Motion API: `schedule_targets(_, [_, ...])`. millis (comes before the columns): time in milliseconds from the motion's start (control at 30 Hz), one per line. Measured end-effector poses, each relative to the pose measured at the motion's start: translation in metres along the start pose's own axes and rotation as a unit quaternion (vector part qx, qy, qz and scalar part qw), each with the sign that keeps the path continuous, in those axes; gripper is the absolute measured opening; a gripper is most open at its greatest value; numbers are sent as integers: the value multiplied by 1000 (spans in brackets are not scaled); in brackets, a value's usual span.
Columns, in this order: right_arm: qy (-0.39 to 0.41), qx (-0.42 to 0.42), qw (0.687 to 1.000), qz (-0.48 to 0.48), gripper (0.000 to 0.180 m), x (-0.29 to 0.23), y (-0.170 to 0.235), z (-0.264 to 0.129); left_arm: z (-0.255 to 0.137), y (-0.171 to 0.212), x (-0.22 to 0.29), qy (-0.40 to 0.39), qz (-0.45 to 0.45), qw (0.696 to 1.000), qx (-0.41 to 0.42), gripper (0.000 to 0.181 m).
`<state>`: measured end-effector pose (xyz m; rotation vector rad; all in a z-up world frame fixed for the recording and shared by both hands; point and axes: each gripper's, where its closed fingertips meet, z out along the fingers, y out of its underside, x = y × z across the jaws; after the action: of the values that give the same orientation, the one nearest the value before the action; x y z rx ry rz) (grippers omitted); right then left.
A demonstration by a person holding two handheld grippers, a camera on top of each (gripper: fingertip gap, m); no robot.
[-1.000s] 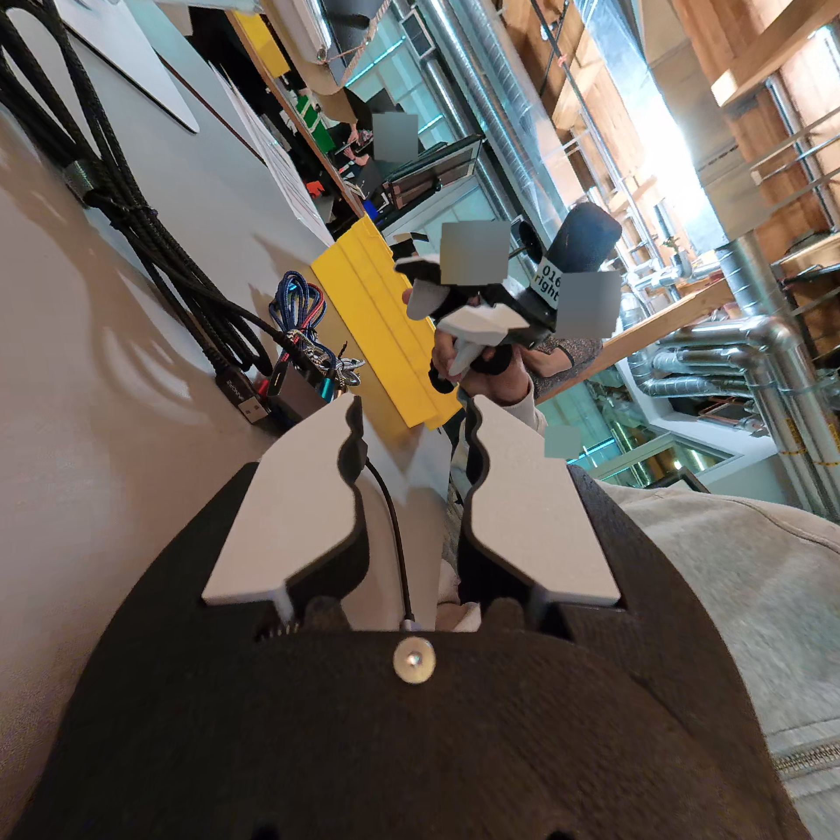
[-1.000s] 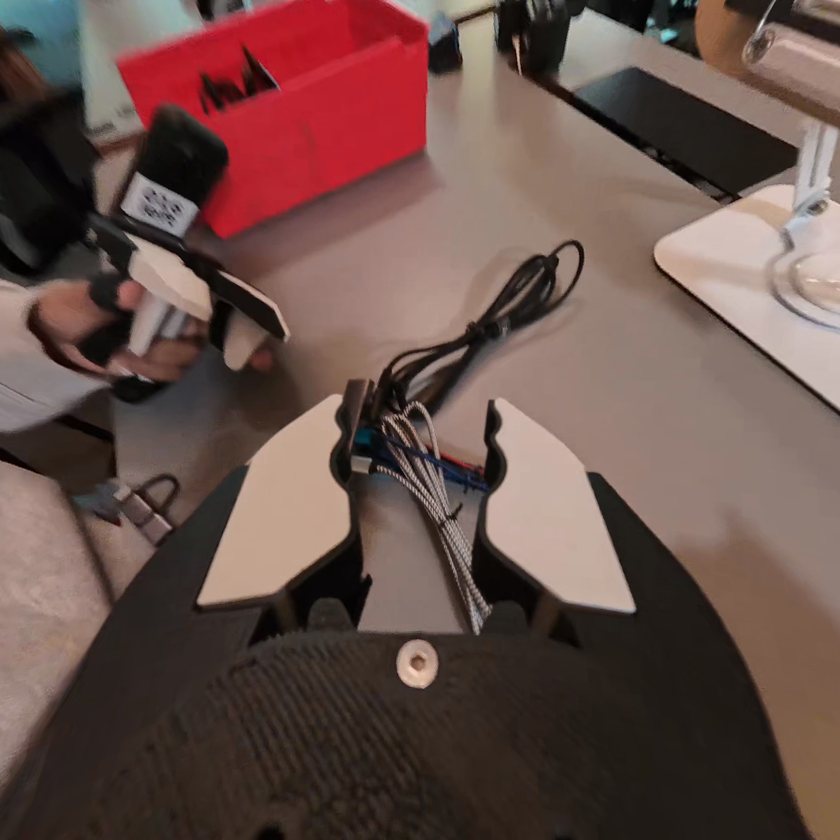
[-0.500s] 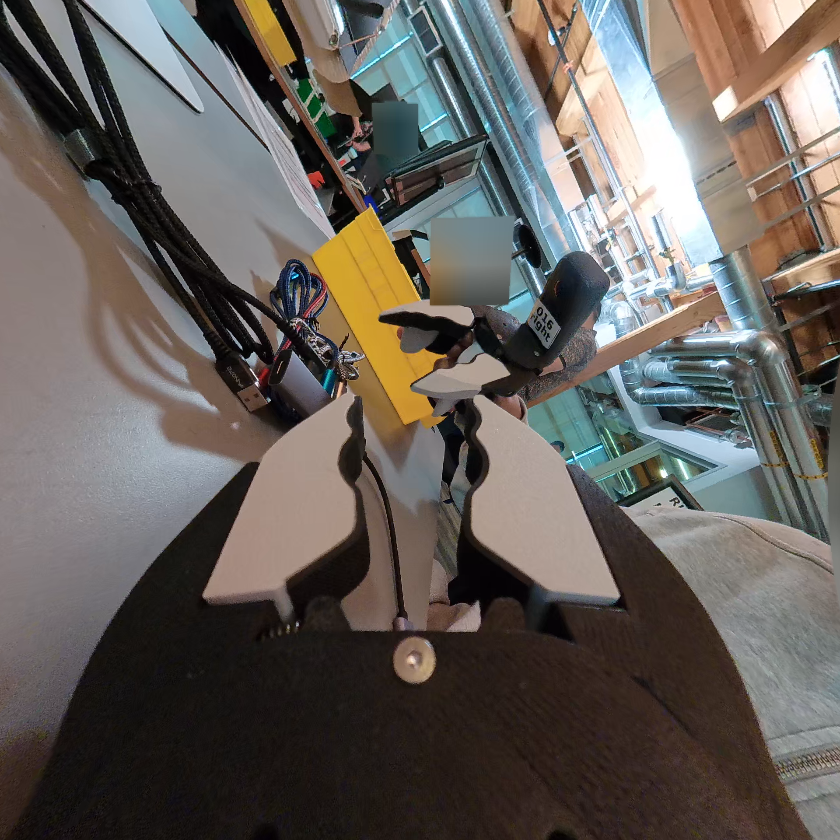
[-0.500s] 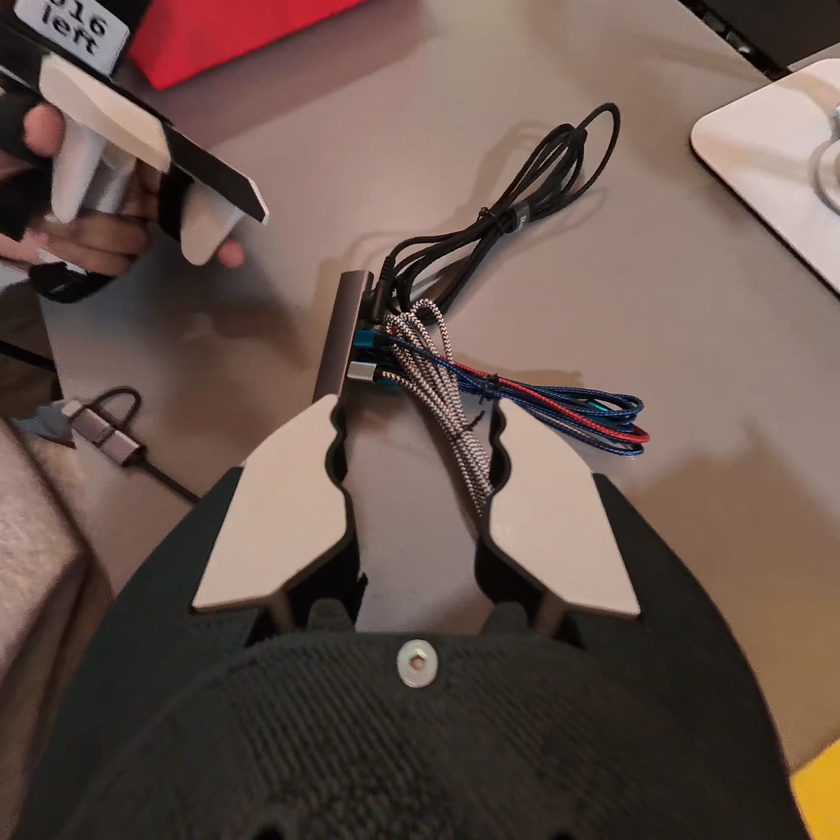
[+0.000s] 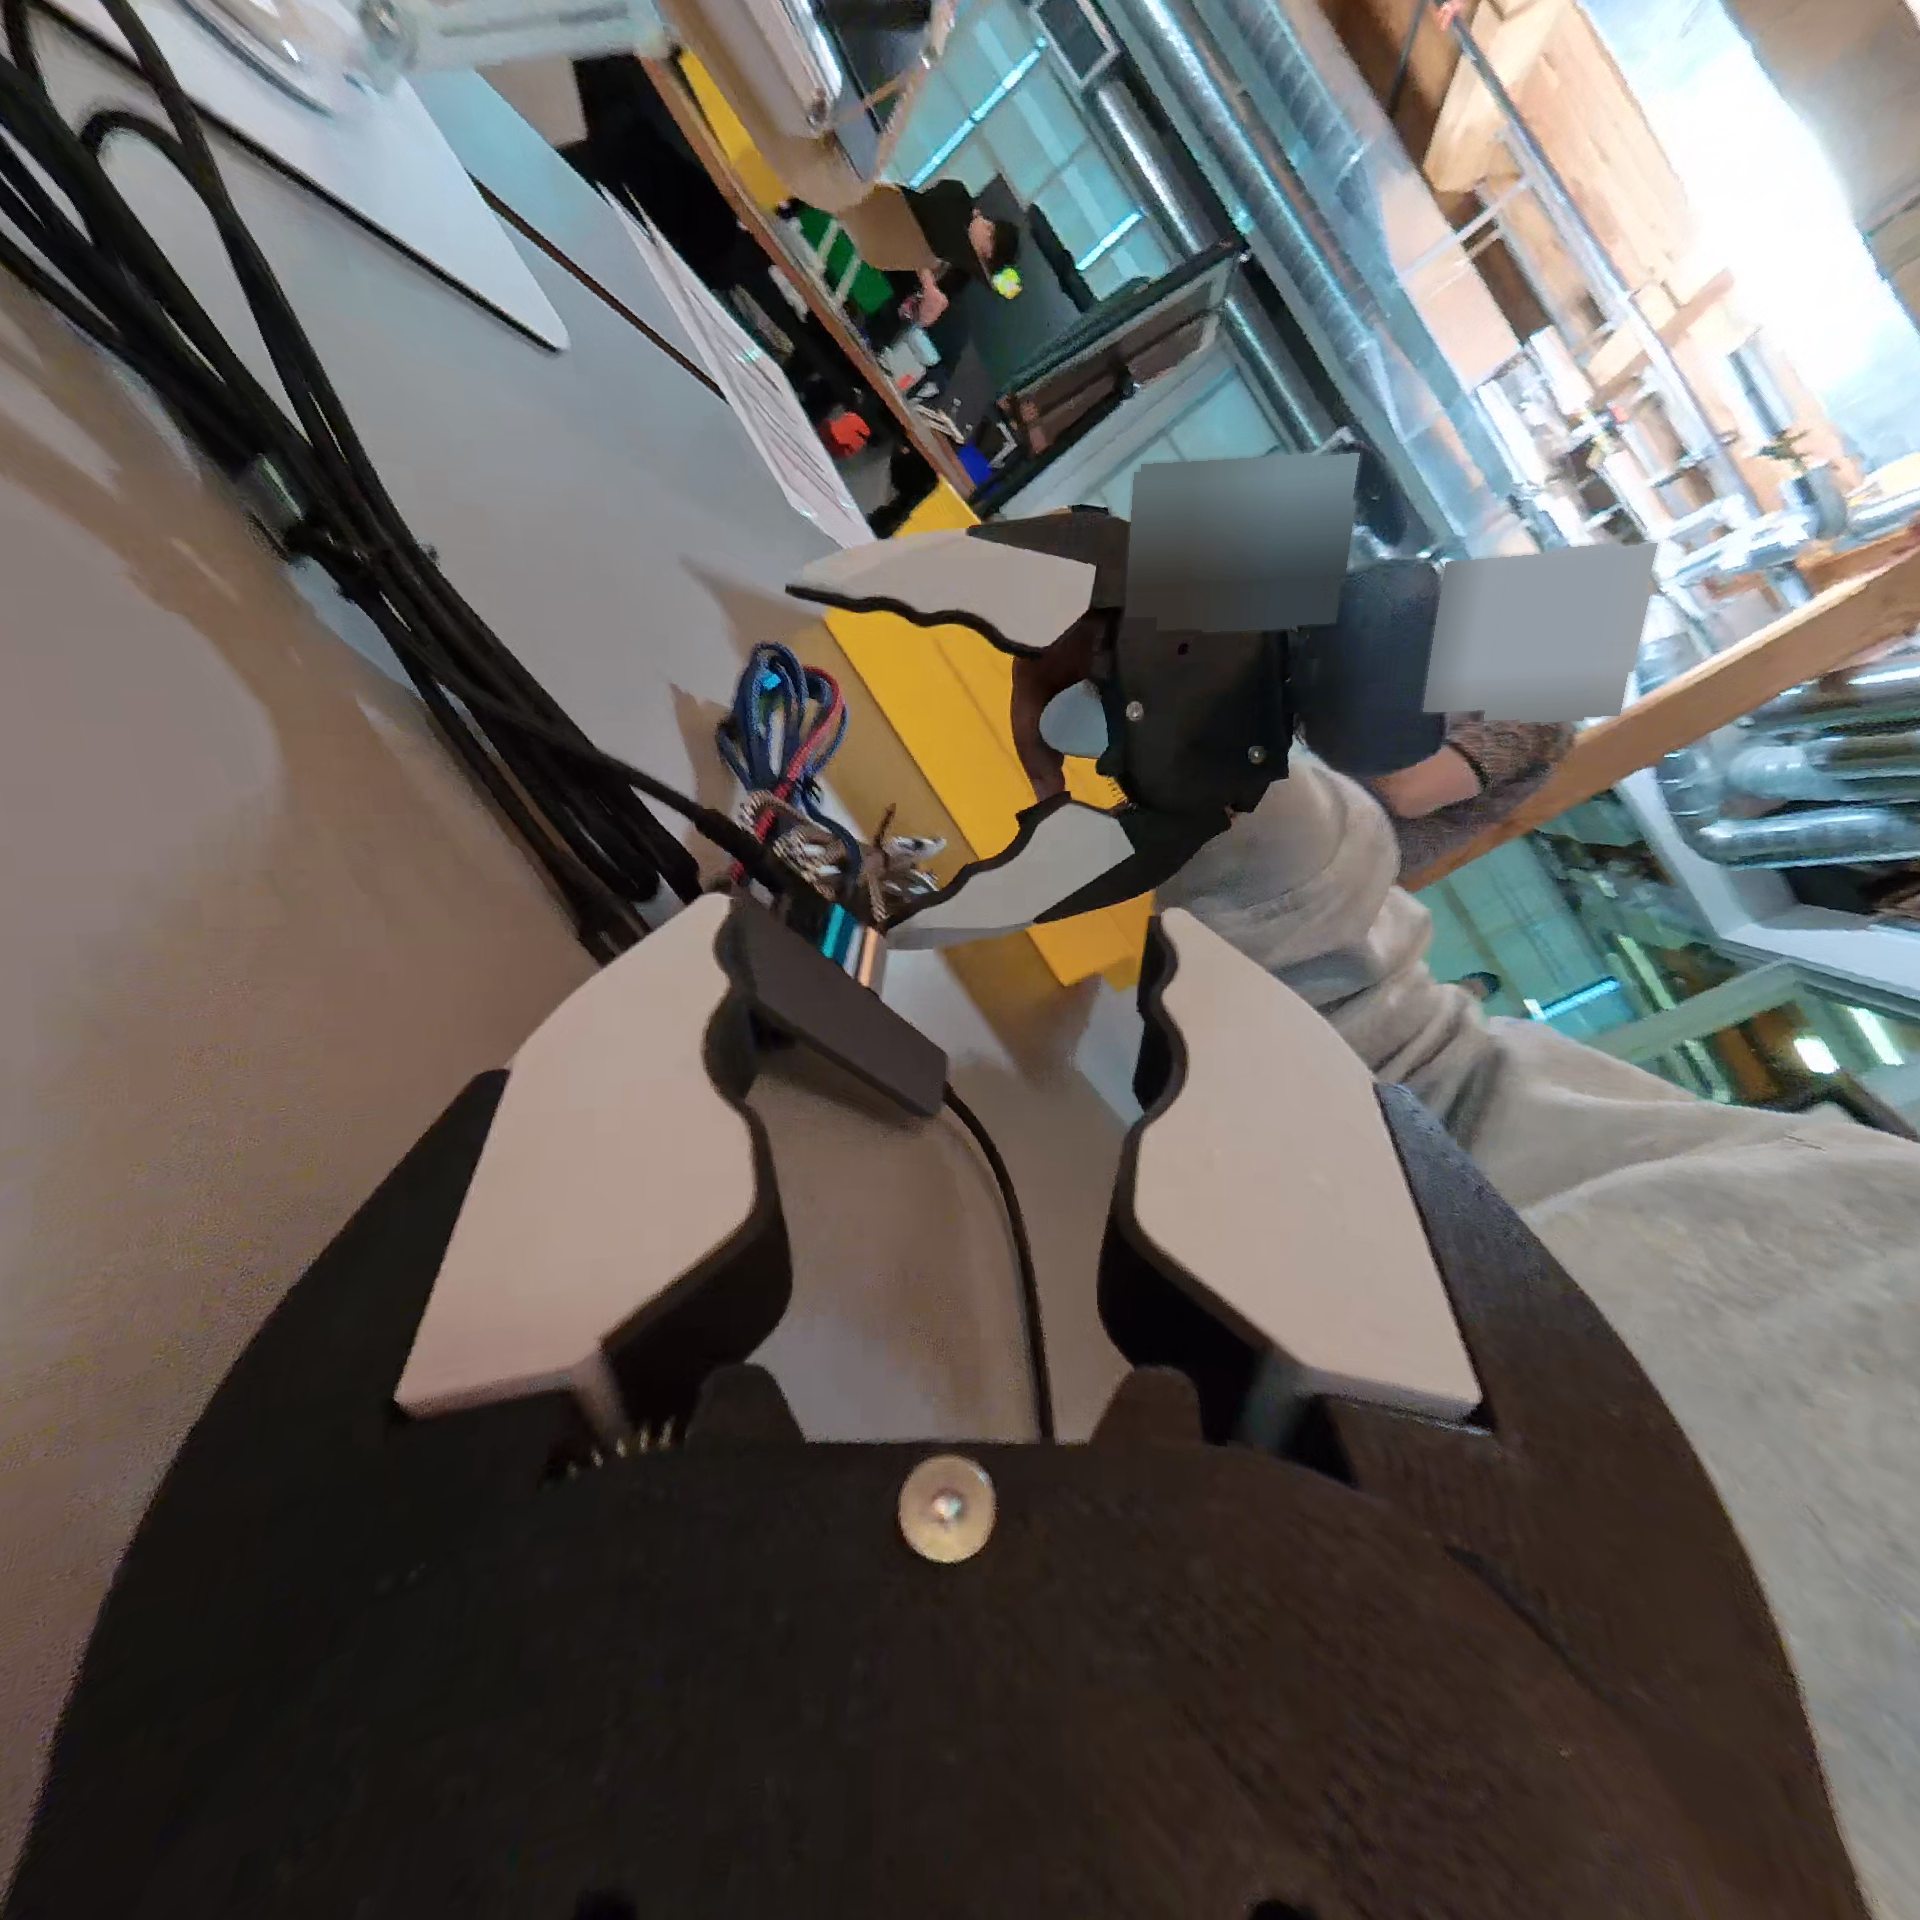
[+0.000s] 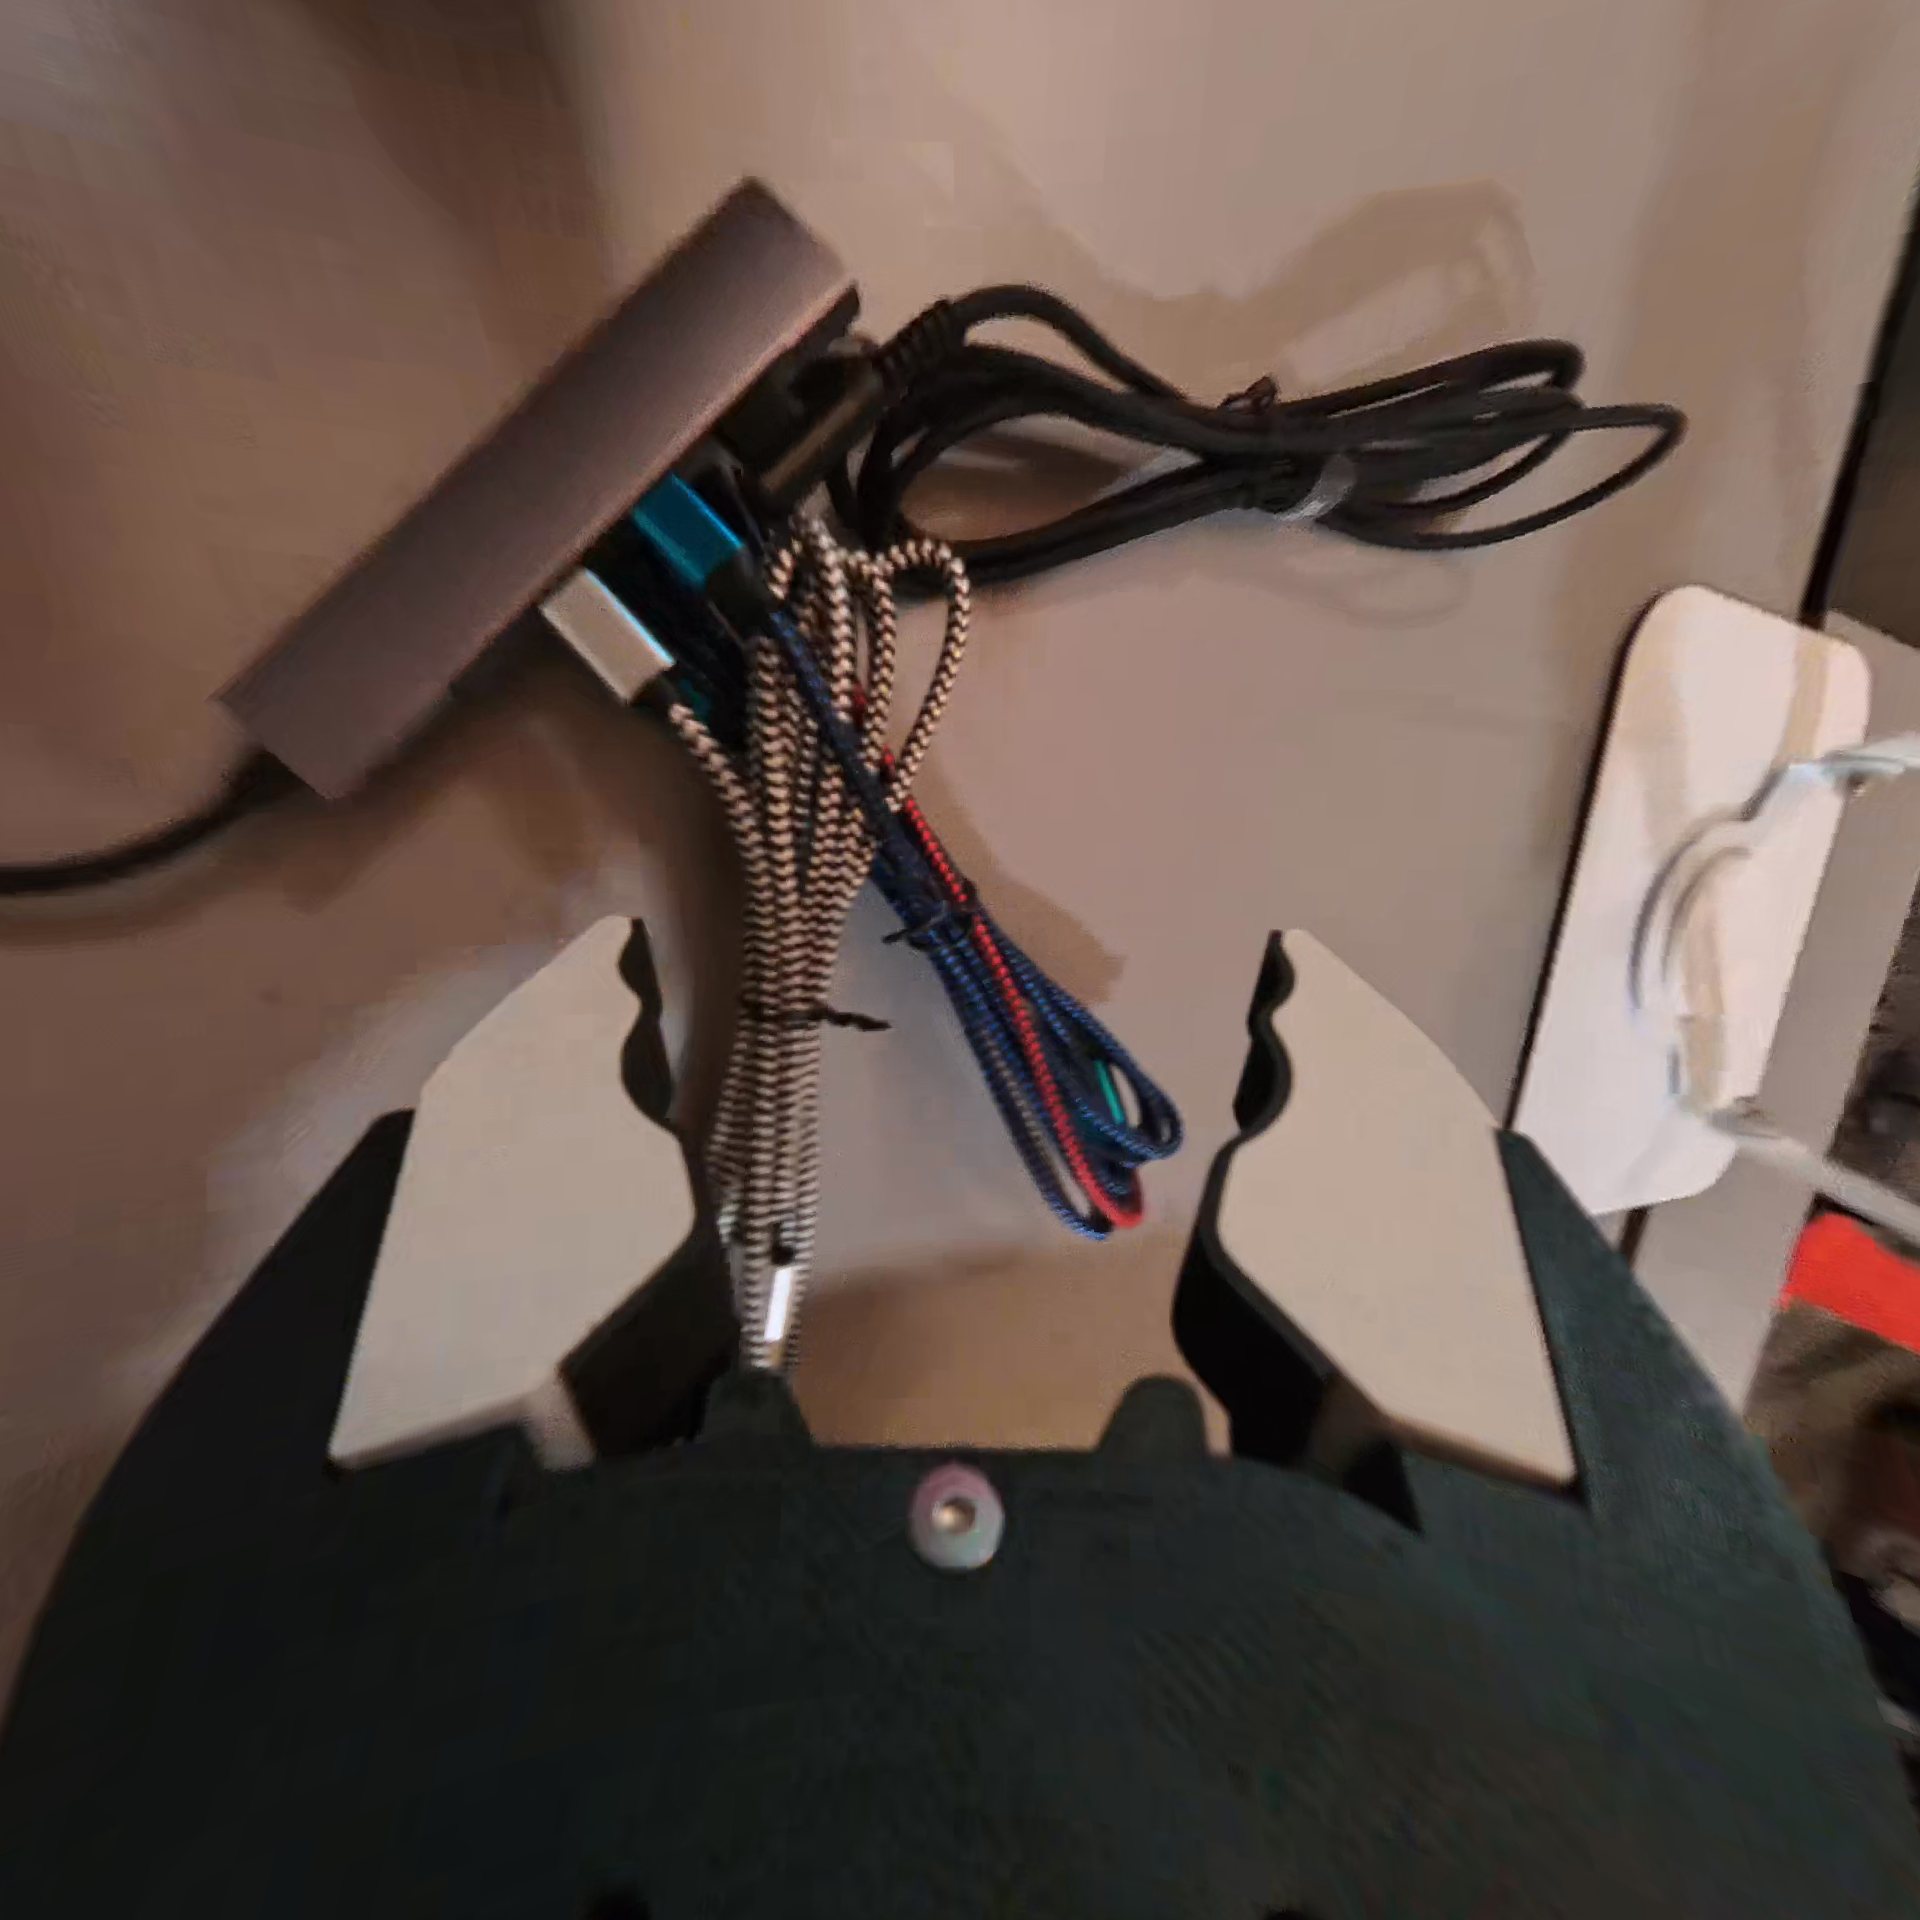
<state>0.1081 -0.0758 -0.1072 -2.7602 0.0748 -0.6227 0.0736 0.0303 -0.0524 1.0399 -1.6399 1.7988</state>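
**Left gripper.** The left gripper (image 5: 940, 935) has its jaws spread and pinches nothing. The flat dark-grey rectangular cable hub (image 5: 831, 1023) lies on the grey table (image 5: 260, 935) between the jaws, up against the inner edge of one finger. Whether that finger actually touches it cannot be told. A thin black lead (image 5: 1003, 1195) runs from the hub's near end back through the gap between the jaws. The hub sits close to the table edge beside the person's beige sleeve (image 5: 1299, 894).

**Right gripper.** The right gripper (image 6: 956, 940) is also spread wide and empty. It hangs over the cables plugged into the hub's long side:
- the black-and-white braided cable bundle (image 6: 779, 935), running into the gap just beside one finger, with a silver plug end near the gripper's palm;
- the blue-and-red braided cable bundle (image 6: 997, 987), looped and tied, lying in the middle of the gap – clear of both fingers;
- the thick black cable bundle (image 6: 1299, 447), trailing away from the hub toward the white flat stand base (image 6: 1714, 883).

**Relation.** In the left wrist view the two grippers face each other across the hub – the right one over its plug side. A yellow ribbed box (image 5: 935, 727) stands behind.
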Motion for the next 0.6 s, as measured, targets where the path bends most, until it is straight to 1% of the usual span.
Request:
schedule_targets(67, [-25,-40,999,-18,107,5,9,14,5,-10,-8,-32,30,999,-2,81])
schedule_targets(100, [-53,-51,997,-13,104,1,13,19,7,-15,-11,-46,52,998,-1,83])
schedule_targets(133, [-87,-40,995,5,91,-5,11,20,8,-19,-13,-59,75,995,-1,85])
schedule_targets(167, [-111,-36,993,20,80,-10,12,20,9,-22,-16,-73,92,993,-4,91])
schedule_targets(200, [-133,-37,990,38,64,-18,14,18,12,-23,-20,-81,103,991,-12,97])
schedule_targets(233, [-136,-36,988,62,58,-22,15,17,16,-24,-24,-88,108,990,-26,102])
schedule_targets(300, [-118,-43,988,93,53,-28,17,12,28,-28,-37,-102,112,987,-52,113])
schedule_targets(367, [-96,-45,991,86,49,-38,16,6,45,-34,-51,-108,122,984,-78,114])
schedule_targets(400, [-79,-41,994,66,50,-43,14,3,55,-33,-57,-103,120,983,-98,115])
schedule_targets(467, [-23,-36,999,13,62,-46,9,-2,75,-26,-55,-65,105,983,-135,117])
schedule_targets(500, [8,-35,999,-15,68,-44,7,-5,83,-24,-46,-31,101,984,-147,111])
schedule_targets(533, [31,-34,998,-33,74,-42,5,-8,89,-16,-28,29,86,981,-169,97])
schedule_targets(567, [51,-26,998,-35,76,-38,3,-11,92,-6,-12,79,72,975,-193,97])
schedule_targets(600, [61,-13,998,-29,83,-34,2,-13,94,3,-5,95,78,969,-216,102])
